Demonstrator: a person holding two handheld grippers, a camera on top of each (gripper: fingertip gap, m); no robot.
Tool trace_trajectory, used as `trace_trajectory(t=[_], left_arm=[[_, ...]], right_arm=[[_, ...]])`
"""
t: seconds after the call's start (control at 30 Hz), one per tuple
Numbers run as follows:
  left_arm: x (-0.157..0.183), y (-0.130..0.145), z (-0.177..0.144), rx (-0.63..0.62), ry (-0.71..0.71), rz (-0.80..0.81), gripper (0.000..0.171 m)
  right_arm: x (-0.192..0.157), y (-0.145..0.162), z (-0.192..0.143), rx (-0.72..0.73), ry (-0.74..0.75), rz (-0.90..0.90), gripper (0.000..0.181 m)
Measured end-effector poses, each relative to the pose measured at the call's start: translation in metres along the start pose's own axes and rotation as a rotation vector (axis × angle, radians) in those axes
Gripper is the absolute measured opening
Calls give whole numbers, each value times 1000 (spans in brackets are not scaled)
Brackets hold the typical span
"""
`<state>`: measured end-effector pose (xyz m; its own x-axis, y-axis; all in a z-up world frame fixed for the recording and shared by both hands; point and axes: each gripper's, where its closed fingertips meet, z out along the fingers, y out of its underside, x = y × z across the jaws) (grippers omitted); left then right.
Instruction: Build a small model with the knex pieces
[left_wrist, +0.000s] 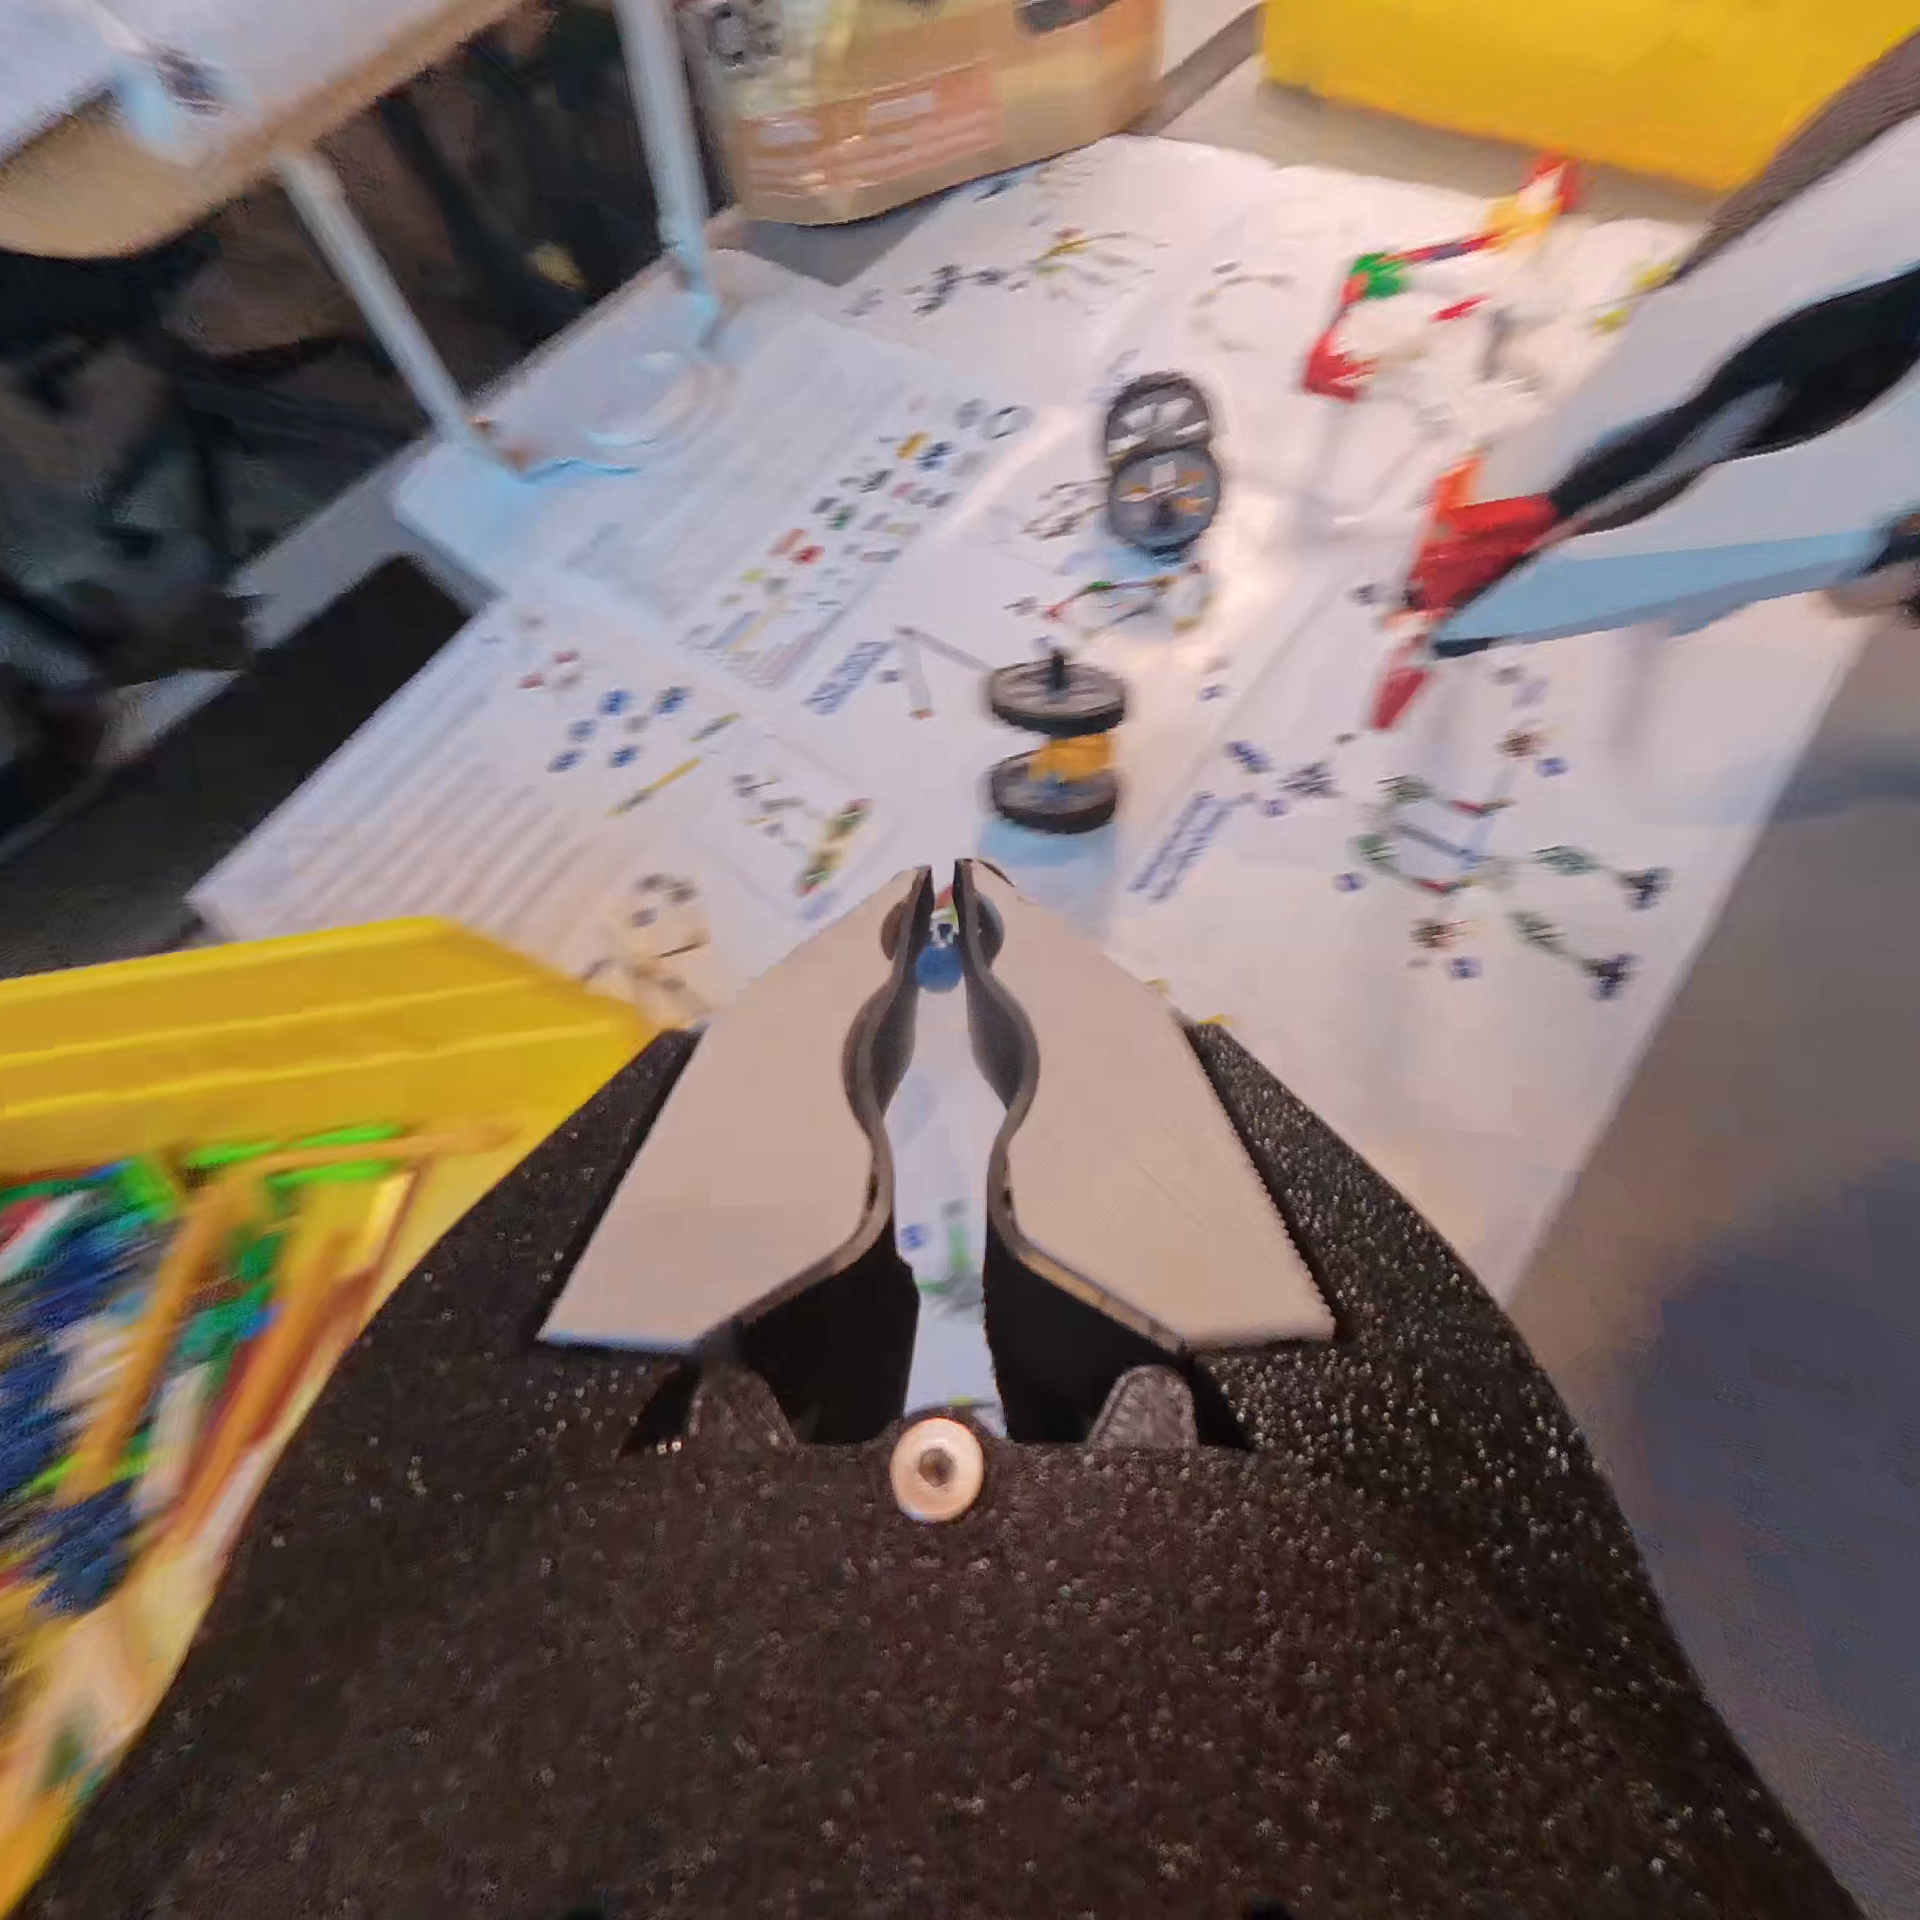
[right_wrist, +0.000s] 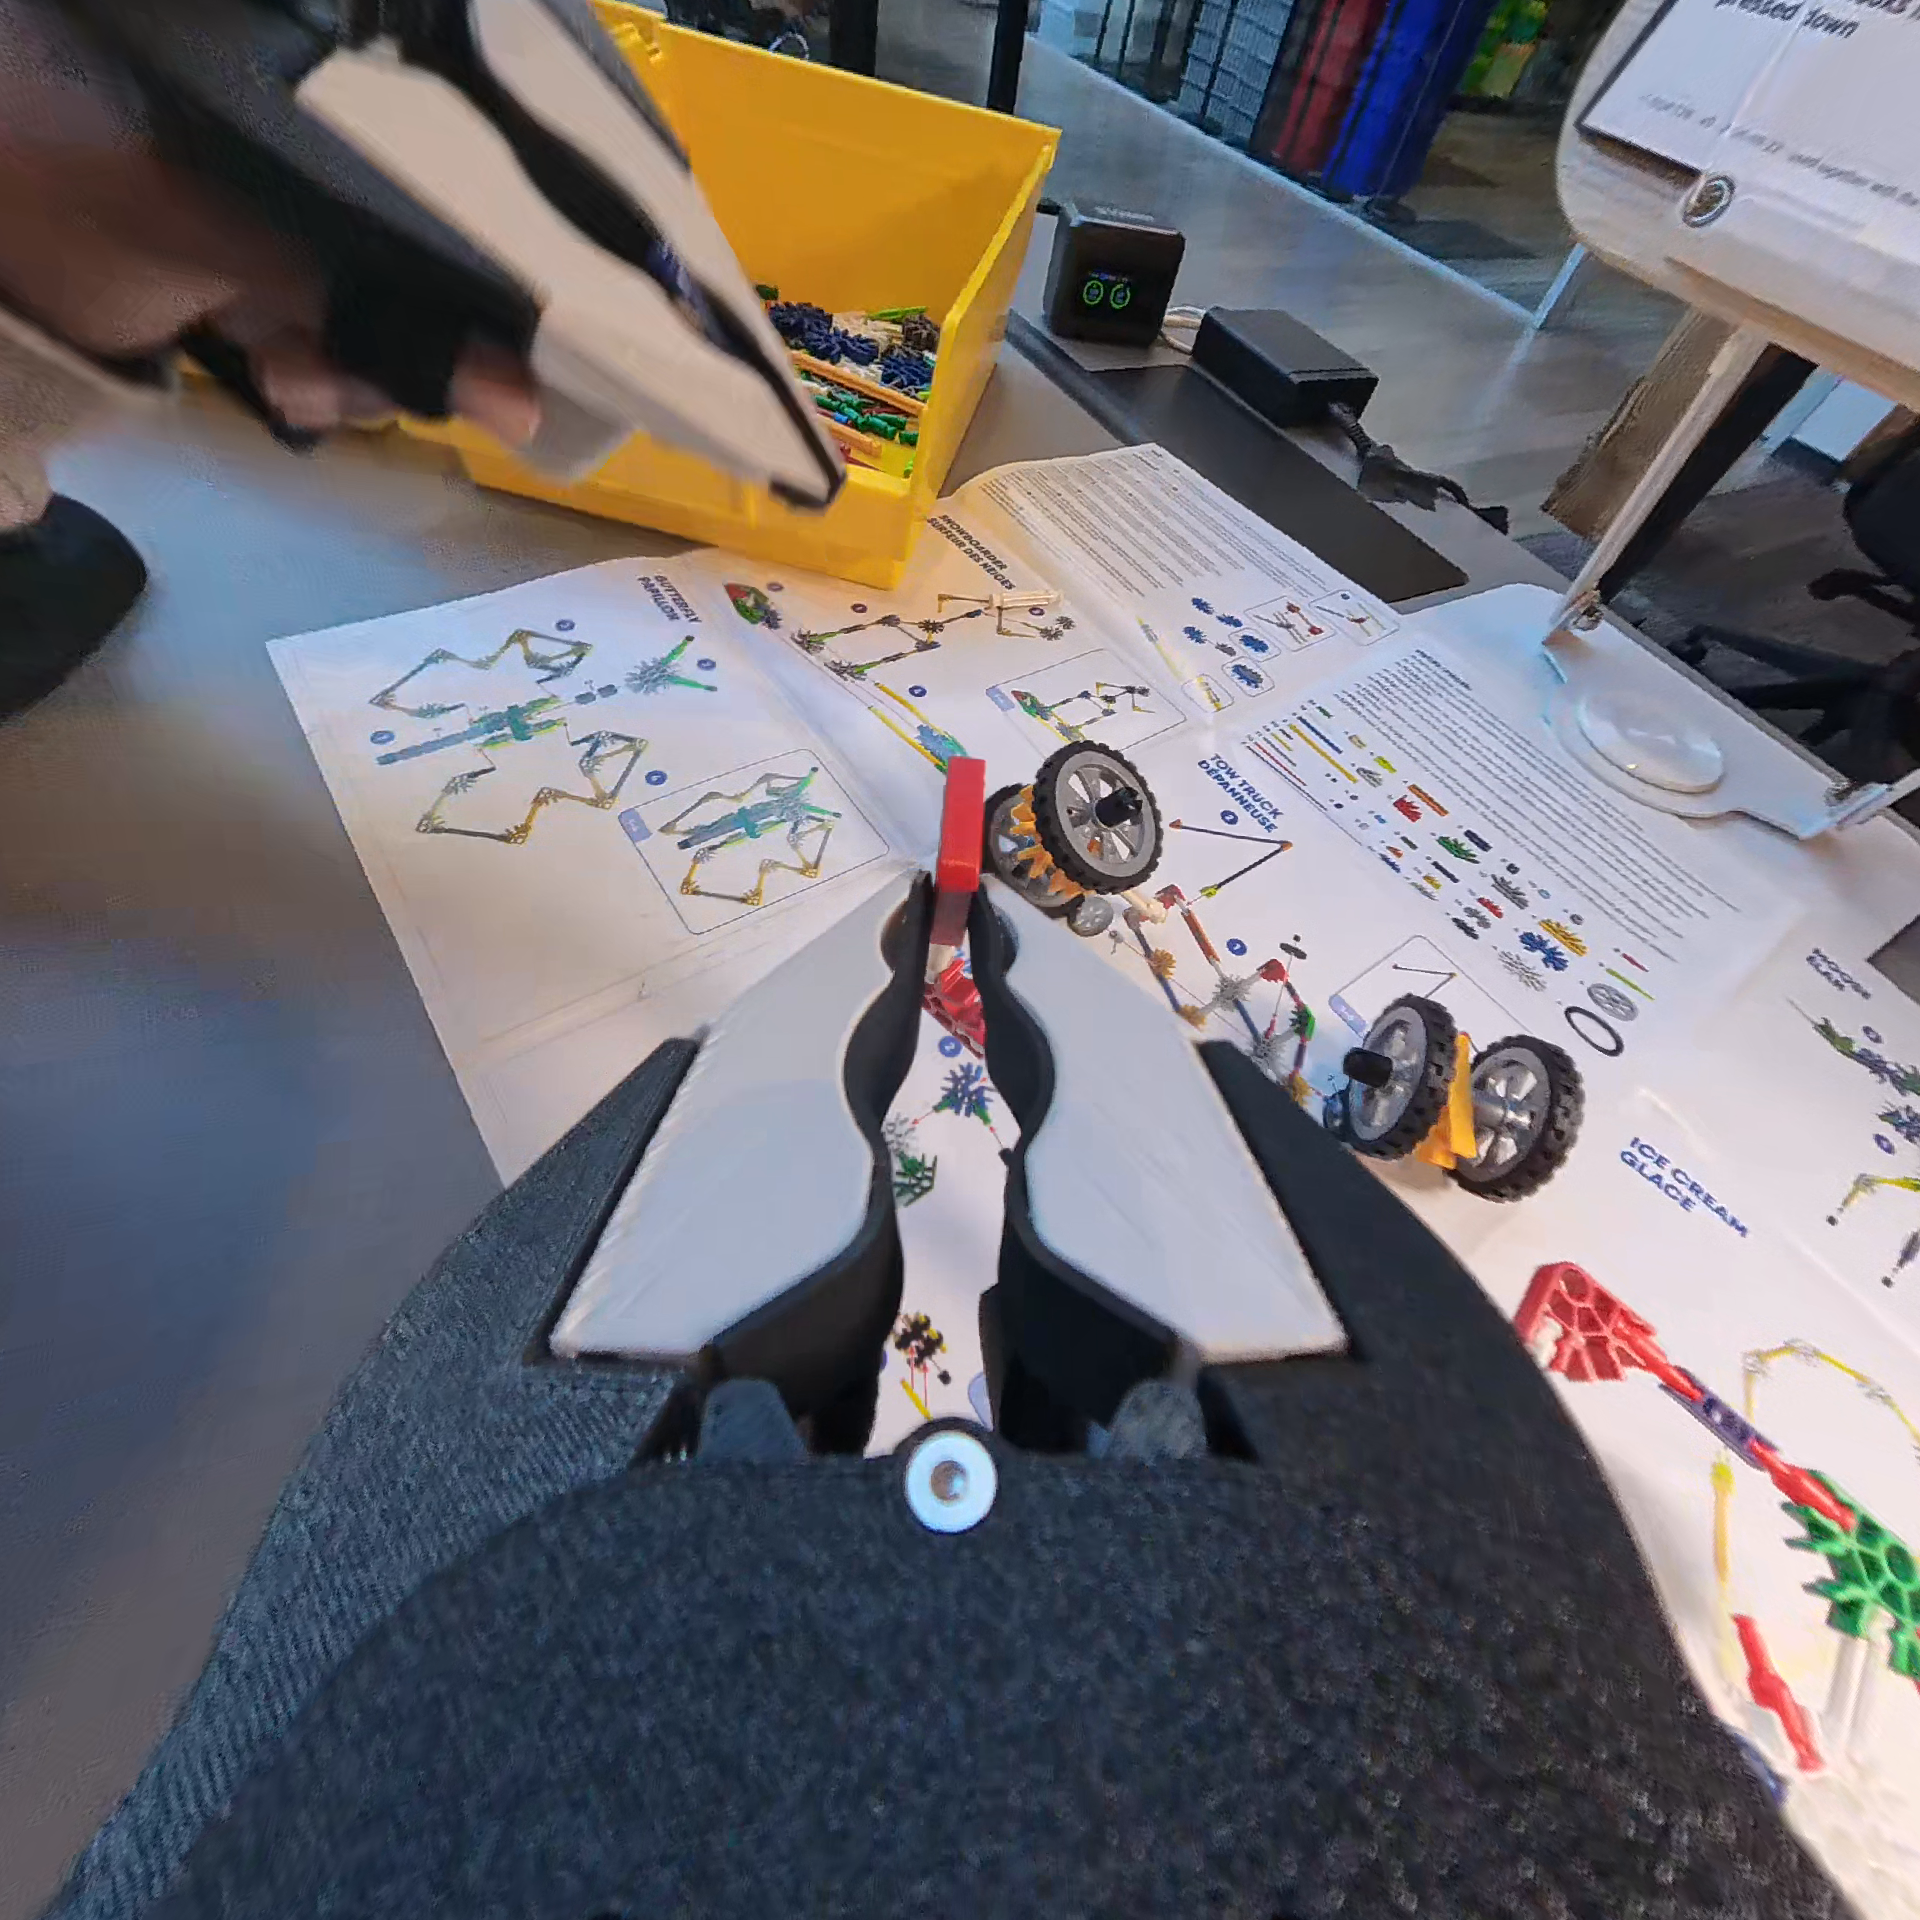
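My left gripper (left_wrist: 943, 883) is shut on a small blue piece (left_wrist: 940, 966) near its tips and hangs above a printed instruction sheet (left_wrist: 727, 540). It also shows in the right wrist view (right_wrist: 821, 488), held by a hand over the yellow bin (right_wrist: 894, 187). My right gripper (right_wrist: 948, 894) is shut on a red construction piece (right_wrist: 961, 821) that sticks up past its tips. In the left wrist view the right gripper (left_wrist: 1496, 571) is at the right with the red piece (left_wrist: 1475, 540). A wheel pair on an orange hub (right_wrist: 1091, 821) lies just beyond the red piece.
A second wheel pair (right_wrist: 1455, 1091) lies right of my right gripper. A red and green rod assembly (right_wrist: 1590, 1320) lies at lower right. The yellow bin (left_wrist: 260, 1039) holds several loose parts. A white lamp base (right_wrist: 1642, 748), black device (right_wrist: 1112, 275) and power adapter (right_wrist: 1278, 364) stand farther back. Tip to tip, the grippers are about 12 cm apart.
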<state>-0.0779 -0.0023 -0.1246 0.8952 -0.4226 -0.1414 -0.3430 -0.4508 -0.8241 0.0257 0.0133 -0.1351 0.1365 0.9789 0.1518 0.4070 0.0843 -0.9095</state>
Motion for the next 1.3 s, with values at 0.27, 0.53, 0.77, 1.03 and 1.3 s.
trace_trajectory(t=[0.27,0.53,0.77,1.03,1.3], left_arm=[[-164,64,-63,-439,-483,126,13],[-151,46,-57,-258,-454,39,40],[22,-19,-18,118,278,25,37],[130,-28,7,168,681,105,21],[123,-17,5,162,794,-116,4]], right_arm=[[-13,3,4,-21,-24,-100,5],[-11,5,4,-15,-51,-68,5],[-13,-5,-7,40,-131,-48,5],[-58,2,-14,35,-436,-25,4],[-65,17,-10,-18,-462,-75,26]])
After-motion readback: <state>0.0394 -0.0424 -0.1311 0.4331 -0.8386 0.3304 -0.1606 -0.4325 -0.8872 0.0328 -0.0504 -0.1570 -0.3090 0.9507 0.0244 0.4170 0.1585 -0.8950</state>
